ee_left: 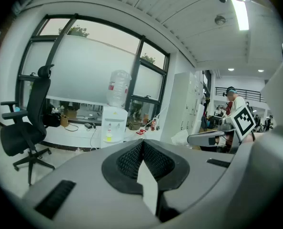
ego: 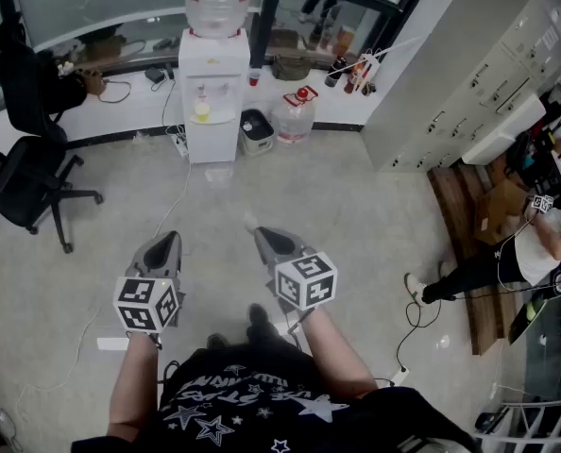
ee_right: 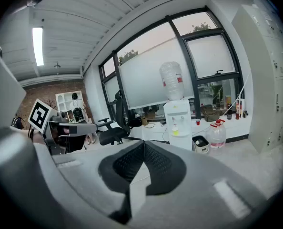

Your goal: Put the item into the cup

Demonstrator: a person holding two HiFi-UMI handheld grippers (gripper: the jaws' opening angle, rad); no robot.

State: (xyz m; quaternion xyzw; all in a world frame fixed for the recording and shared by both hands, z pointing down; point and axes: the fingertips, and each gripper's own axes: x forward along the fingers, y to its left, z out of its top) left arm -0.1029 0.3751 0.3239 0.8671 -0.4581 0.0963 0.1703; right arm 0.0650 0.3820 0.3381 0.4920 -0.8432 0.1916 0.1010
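I see no cup or item that I can tell as the task's own in any view. My left gripper (ego: pixel 172 240) and right gripper (ego: pixel 259 233) are held side by side above the grey floor, both pointing toward a white water dispenser (ego: pixel 214 92). Both are shut, jaws meeting at the tips with nothing between them, as the left gripper view (ee_left: pixel 142 142) and the right gripper view (ee_right: pixel 144 144) show. A small red cup (ego: pixel 254 76) stands on the low counter behind the dispenser, too small to make out well.
A black office chair (ego: pixel 25 173) stands at the left. A water jug (ego: pixel 296 114) and a small bin (ego: pixel 256 130) sit beside the dispenser. Grey lockers (ego: pixel 450 92) fill the right wall, where a person (ego: pixel 507 258) bends. Cables trail over the floor (ego: pixel 356 225).
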